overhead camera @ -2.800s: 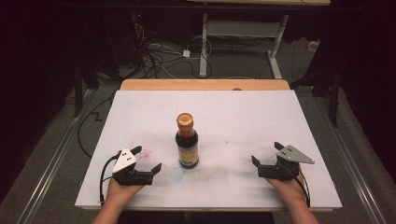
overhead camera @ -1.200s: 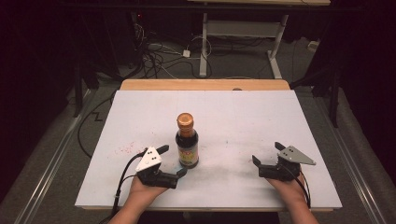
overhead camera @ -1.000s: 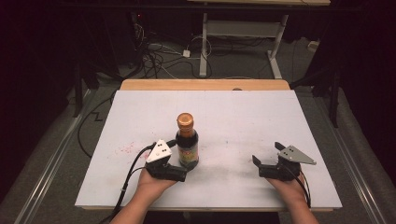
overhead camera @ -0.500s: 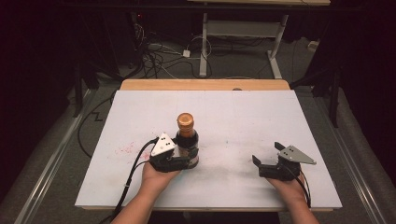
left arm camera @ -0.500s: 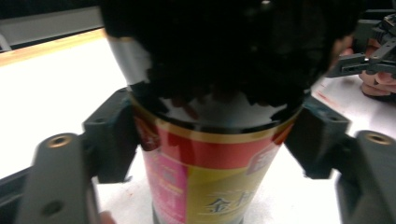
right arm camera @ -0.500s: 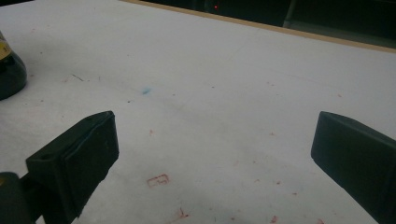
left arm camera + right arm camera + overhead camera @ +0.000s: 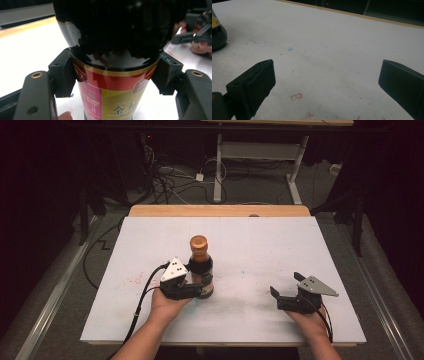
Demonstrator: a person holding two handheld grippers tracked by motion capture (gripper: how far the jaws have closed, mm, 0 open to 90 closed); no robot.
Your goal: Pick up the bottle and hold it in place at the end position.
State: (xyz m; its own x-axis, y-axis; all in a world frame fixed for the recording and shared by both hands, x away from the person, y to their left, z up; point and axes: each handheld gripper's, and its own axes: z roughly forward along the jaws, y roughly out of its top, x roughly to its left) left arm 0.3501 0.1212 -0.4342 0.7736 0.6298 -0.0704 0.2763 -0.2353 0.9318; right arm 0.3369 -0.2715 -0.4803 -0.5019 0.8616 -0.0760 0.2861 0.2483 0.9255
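Upright, bottle (image 7: 200, 267) (dark liquid inside) clamped, left gripper (image 7: 196, 289).

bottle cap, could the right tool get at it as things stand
Probably yes: the cap stands bare above the left tool, which is shut low on the bottle, and the white table lies bare between it and the open right tool.

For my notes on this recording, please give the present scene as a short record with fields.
held thing: sauce bottle, dark, orange cap, upright on the table
left gripper: jaws have just closed, pads press the bottle's labelled body from both sides
right gripper: jaws open, nothing between them, resting on the table apart from the bottle
table surface: white, small red marks
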